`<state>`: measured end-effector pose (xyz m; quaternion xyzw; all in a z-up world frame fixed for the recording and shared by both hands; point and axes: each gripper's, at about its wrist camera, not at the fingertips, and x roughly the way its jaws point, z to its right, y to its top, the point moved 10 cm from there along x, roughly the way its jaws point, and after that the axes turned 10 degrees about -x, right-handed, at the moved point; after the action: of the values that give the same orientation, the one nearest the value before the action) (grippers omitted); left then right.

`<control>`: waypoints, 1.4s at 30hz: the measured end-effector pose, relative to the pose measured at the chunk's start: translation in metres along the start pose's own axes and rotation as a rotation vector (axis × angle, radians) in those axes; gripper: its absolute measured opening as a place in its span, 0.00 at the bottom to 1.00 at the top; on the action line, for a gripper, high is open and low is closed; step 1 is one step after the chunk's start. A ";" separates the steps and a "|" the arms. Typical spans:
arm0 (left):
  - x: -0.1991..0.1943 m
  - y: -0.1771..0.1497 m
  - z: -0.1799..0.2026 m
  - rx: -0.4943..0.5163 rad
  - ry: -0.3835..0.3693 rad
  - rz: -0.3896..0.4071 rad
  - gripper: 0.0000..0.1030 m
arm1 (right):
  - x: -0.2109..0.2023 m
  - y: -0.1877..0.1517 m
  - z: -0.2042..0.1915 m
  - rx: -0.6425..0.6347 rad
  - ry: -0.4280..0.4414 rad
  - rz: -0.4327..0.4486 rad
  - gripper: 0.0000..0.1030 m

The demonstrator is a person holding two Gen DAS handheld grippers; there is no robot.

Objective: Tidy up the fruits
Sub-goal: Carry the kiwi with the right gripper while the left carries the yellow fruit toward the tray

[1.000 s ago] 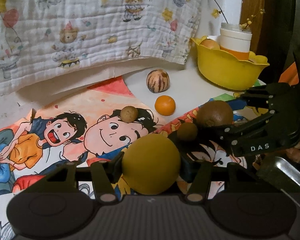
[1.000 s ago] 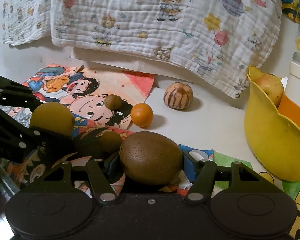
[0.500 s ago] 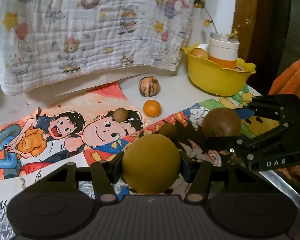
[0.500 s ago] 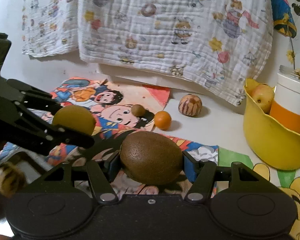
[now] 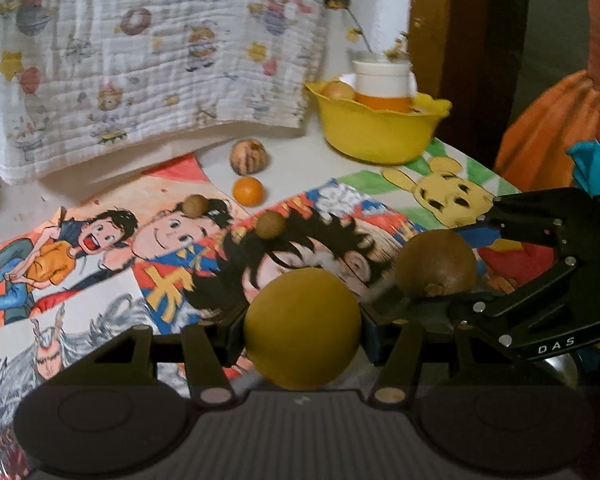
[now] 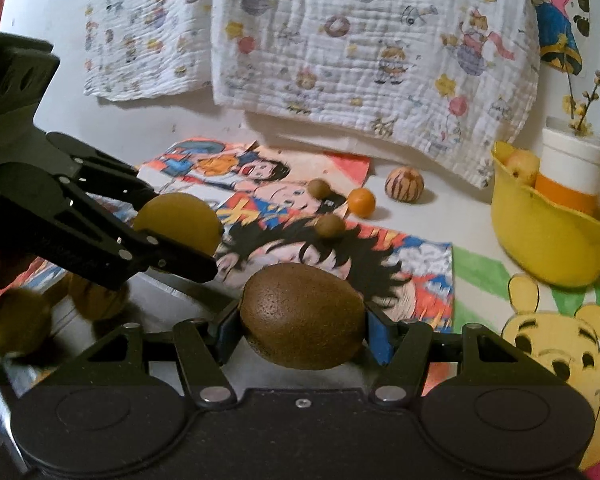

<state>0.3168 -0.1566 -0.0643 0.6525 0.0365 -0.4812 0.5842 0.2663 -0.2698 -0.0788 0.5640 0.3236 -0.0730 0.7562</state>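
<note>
My left gripper (image 5: 302, 330) is shut on a round yellow-green fruit (image 5: 302, 326), which also shows in the right wrist view (image 6: 178, 222). My right gripper (image 6: 302, 318) is shut on a brown kiwi (image 6: 302, 316), seen in the left wrist view (image 5: 436, 264) too. Both are held above the cartoon mat (image 5: 172, 248). On the mat lie two small brown fruits (image 5: 195, 205) (image 5: 271, 225). Behind them sit a small orange (image 5: 248, 191) and a striped round fruit (image 5: 249, 156).
A yellow bowl (image 5: 374, 132) at the back right holds an apple (image 5: 339, 90) and a white-and-orange cup (image 5: 382, 84). A printed cloth (image 5: 160, 52) hangs at the back. Several fruits lie on a metal tray (image 6: 76, 320) at the lower left of the right wrist view.
Both grippers have pulled back and risen with their fruits, so the table fruits and bowl look smaller and farther. The tray has come into the right wrist view.
</note>
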 end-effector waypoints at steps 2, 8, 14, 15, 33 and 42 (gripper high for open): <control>-0.002 -0.006 0.006 0.009 -0.002 -0.010 0.59 | -0.004 -0.005 -0.005 -0.003 0.001 -0.002 0.63; -0.005 -0.021 0.019 0.042 0.006 -0.035 0.59 | -0.016 -0.018 -0.018 -0.042 0.004 -0.006 0.63; -0.004 -0.029 0.019 0.039 0.035 -0.071 0.59 | -0.021 -0.026 -0.028 -0.085 -0.004 -0.020 0.63; -0.004 -0.030 0.019 0.037 0.040 -0.075 0.59 | -0.021 -0.027 -0.029 -0.086 -0.001 -0.024 0.63; 0.000 -0.039 0.018 0.046 0.084 -0.123 0.59 | -0.018 -0.038 -0.038 -0.075 0.018 -0.052 0.63; -0.001 -0.043 0.023 0.079 0.097 -0.124 0.60 | -0.020 -0.039 -0.038 -0.067 0.020 -0.049 0.64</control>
<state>0.2766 -0.1604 -0.0913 0.6940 0.0859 -0.4855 0.5247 0.2163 -0.2541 -0.1044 0.5308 0.3470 -0.0752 0.7695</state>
